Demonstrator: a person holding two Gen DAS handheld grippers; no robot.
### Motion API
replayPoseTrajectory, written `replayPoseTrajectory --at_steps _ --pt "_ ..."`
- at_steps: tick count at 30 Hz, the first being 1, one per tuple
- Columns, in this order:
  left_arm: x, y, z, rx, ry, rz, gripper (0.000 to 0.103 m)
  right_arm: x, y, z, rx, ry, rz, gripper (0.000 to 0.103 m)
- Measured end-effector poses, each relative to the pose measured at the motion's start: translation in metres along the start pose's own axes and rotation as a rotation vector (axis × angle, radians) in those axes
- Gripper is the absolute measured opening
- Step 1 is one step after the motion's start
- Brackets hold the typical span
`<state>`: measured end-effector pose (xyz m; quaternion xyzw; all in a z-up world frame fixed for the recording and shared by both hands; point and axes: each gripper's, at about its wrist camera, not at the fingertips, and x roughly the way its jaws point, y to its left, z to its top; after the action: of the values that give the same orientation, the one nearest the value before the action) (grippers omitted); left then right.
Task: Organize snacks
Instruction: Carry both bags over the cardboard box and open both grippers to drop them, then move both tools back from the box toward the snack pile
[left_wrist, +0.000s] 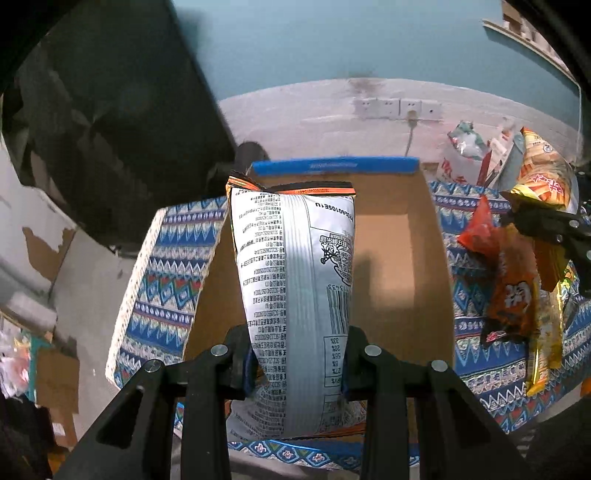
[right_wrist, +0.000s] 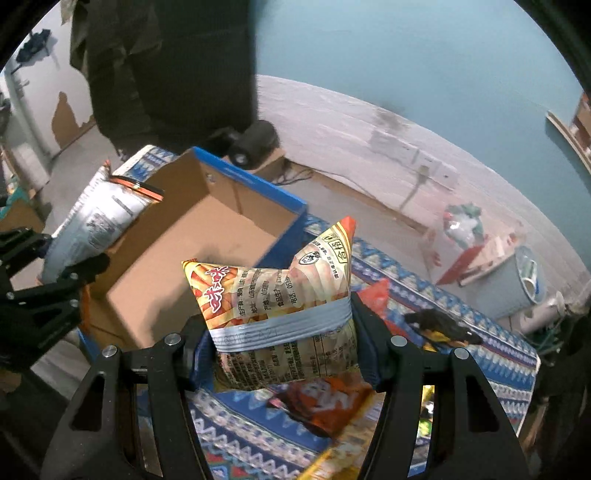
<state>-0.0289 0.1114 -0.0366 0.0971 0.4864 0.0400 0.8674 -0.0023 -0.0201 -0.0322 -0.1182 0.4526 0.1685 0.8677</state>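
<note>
My left gripper (left_wrist: 297, 363) is shut on a silver-backed snack bag (left_wrist: 295, 280) and holds it upright over the near-left part of an open cardboard box (left_wrist: 391, 258) with a blue rim. My right gripper (right_wrist: 282, 354) is shut on a yellow-orange snack bag (right_wrist: 273, 302), raised above the patterned cloth to the right of the box (right_wrist: 192, 251). In the left wrist view the right gripper (left_wrist: 546, 225) shows at the right edge with its yellow bag (left_wrist: 543, 177). In the right wrist view the left gripper (right_wrist: 48, 273) and the silver bag (right_wrist: 99, 218) show at the left.
Several loose snack packs (left_wrist: 513, 295) lie on the blue patterned cloth (left_wrist: 162, 288) right of the box; an orange one (right_wrist: 325, 402) lies under my right gripper. A white plastic bag (left_wrist: 465, 155) and a grey bin (right_wrist: 509, 284) stand by the wall. A person in dark clothes (right_wrist: 166, 66) stands behind the box.
</note>
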Motion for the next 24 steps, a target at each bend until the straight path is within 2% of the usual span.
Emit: replayPoseTrajectory --at_steps 6,8,13,16,24 --pt "0.013 0.01 -0.005 -0.016 0.035 0.033 0.035 0.015 0.024 0.011 -0.032 0.011 0.046 0.063" --pt "0.015 0.014 -0.006 -0.023 0.048 0.045 0.04 0.019 0.031 0.016 -0.038 0.014 0.061 0.063" --pt "0.009 0.023 -0.008 -0.027 0.016 0.075 0.064 0.033 0.045 0.024 -0.06 0.028 0.092 0.063" --pt "0.003 0.023 -0.008 -0.006 -0.006 0.101 0.071 0.04 0.054 0.026 -0.076 0.037 0.102 0.063" --pt "0.003 0.034 -0.009 -0.023 0.004 0.096 0.071 0.059 0.067 0.028 -0.087 0.071 0.145 0.064"
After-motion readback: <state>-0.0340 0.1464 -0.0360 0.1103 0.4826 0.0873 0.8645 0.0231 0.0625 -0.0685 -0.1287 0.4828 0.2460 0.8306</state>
